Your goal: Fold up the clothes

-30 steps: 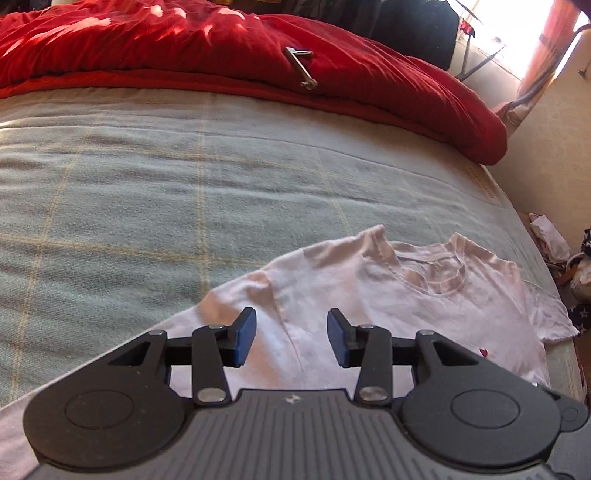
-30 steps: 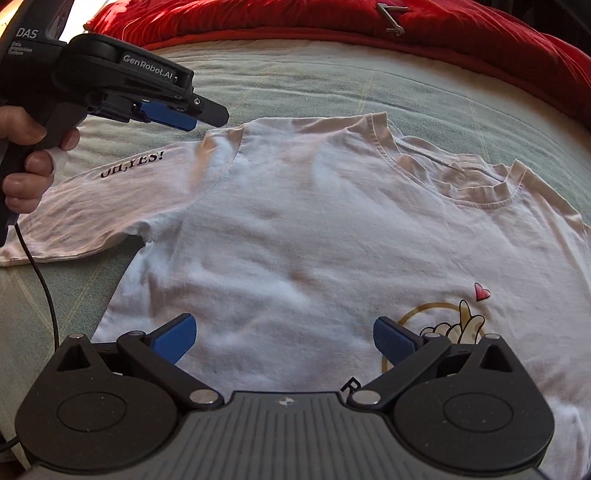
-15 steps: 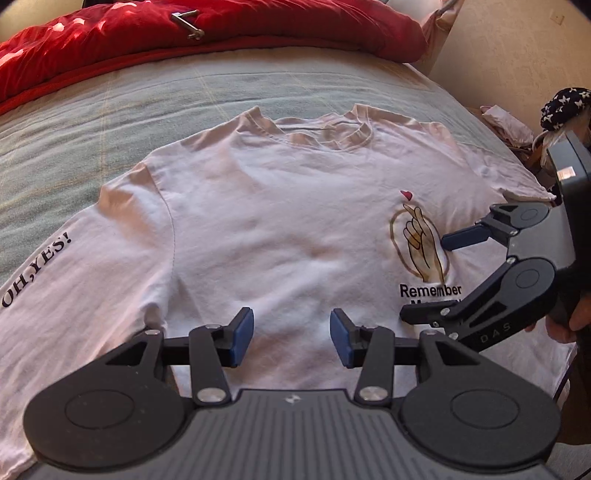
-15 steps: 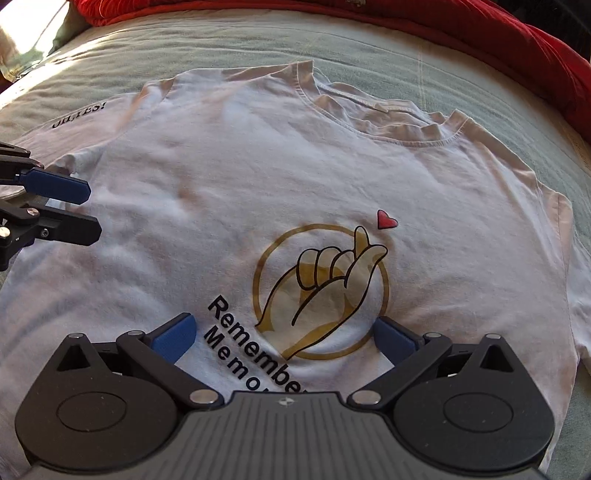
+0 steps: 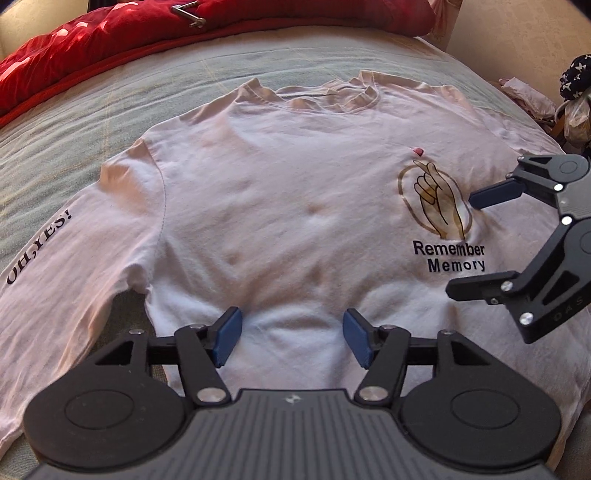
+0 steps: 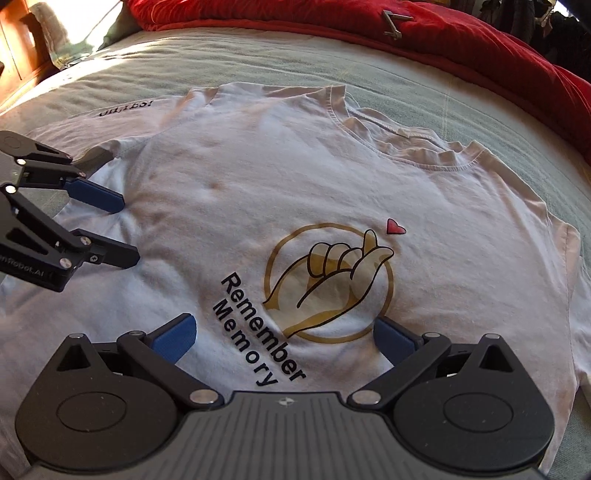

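Observation:
A white T-shirt (image 5: 280,206) lies flat, front up, on the bed, with a gold hand print and the words "Remember Memory" on its chest (image 6: 328,284). One sleeve reads "OH,YES!" (image 5: 40,251). My left gripper (image 5: 291,338) hovers over the shirt's lower middle; its jaws are opening and only flat cloth lies below them. My right gripper (image 6: 282,332) stands wide open just above the print, holding nothing. Each gripper shows in the other's view: the right one (image 5: 465,243) beside the print, the left one (image 6: 125,227) near the sleeve seam.
A grey-green checked blanket (image 5: 110,103) covers the bed. A red duvet (image 5: 110,40) is bunched along the far edge with a metal clip (image 5: 188,13) on it. Clothes and bags (image 5: 569,103) lie off the bed's right side.
Both grippers have swung from the shirt's left sleeve and shoulder across to its chest and lower middle. The left jaws have widened. The shirt has not moved.

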`<action>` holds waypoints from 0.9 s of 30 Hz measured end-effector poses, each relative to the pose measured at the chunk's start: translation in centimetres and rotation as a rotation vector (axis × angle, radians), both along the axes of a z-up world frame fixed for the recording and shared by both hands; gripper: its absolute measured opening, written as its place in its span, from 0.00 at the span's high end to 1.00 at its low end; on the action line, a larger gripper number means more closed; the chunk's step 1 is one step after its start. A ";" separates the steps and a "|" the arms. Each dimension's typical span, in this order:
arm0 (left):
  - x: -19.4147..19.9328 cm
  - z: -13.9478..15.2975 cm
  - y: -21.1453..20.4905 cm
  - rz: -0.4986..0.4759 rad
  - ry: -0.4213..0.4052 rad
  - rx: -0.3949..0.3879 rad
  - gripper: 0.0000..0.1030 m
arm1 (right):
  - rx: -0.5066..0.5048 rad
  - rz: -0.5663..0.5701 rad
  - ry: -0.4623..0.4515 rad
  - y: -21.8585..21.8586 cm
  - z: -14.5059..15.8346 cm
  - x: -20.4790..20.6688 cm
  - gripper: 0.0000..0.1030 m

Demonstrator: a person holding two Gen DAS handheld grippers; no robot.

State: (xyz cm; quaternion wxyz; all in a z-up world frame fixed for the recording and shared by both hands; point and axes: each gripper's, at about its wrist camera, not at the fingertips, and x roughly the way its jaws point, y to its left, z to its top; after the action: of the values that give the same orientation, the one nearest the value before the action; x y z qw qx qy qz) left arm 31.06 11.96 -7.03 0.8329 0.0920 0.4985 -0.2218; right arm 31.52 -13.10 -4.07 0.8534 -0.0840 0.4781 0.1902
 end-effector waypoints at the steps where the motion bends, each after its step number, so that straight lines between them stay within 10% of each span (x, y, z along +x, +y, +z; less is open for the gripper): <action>1: 0.1 0.0 -0.2 0.003 0.004 0.007 0.39 | 0.028 0.009 -0.020 -0.8 0.5 -0.8 0.00; 12: 1.1 2.4 -3.7 0.062 0.020 0.115 0.40 | -0.027 0.042 0.076 -8.0 -0.2 -7.5 0.00; 21: 6.8 6.3 -18.4 -0.186 -0.125 -0.090 0.39 | 0.083 -0.137 0.045 -13.6 2.2 -6.7 0.00; 27: 12.8 5.2 -26.4 -0.208 -0.196 -0.097 0.63 | 0.067 -0.215 -0.011 -18.7 3.2 -6.6 0.00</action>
State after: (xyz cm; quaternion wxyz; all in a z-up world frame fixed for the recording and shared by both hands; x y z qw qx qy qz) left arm 43.84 -14.49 -1.81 0.8536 0.1242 0.3912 -0.3208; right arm 24.94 -31.84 -0.82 0.8737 -0.0047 0.4731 0.1131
